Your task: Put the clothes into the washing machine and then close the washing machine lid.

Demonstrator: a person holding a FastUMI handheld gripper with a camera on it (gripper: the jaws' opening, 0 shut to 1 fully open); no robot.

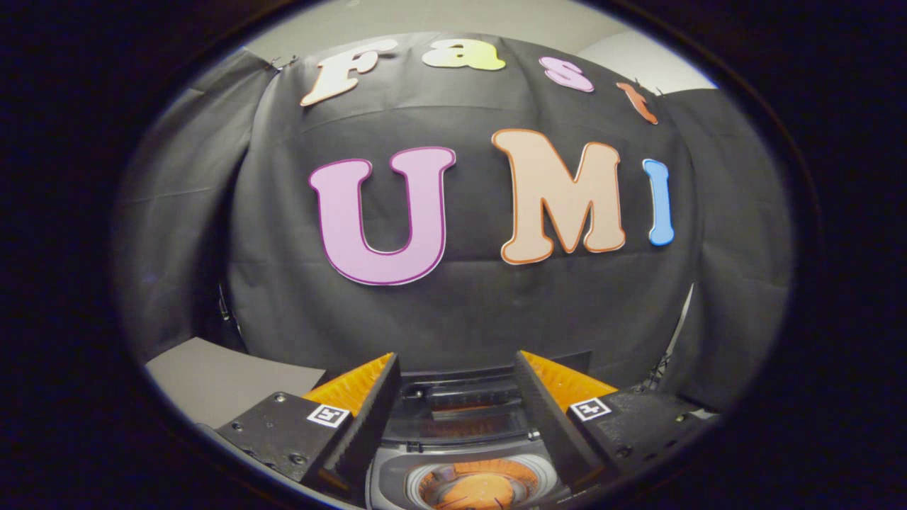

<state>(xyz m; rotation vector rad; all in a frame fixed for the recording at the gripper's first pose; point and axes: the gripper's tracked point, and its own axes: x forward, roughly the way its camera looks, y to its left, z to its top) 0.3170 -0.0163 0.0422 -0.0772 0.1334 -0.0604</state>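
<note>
My gripper [457, 365] is open, its two fingers spread wide with nothing between them. Below and between the fingers stands the washing machine [460, 435], seen from above. Its lid [464, 404] is folded up at the back, so the round drum opening [478, 485] shows. Inside the drum lies something orange [478, 491], which looks like cloth. The fingers hang above the machine and touch nothing.
The booth's black cloth wall [460, 312] rises just behind the machine. A grey flat surface [220, 379] lies to the left of the left finger. A pale wall shows above the cloth.
</note>
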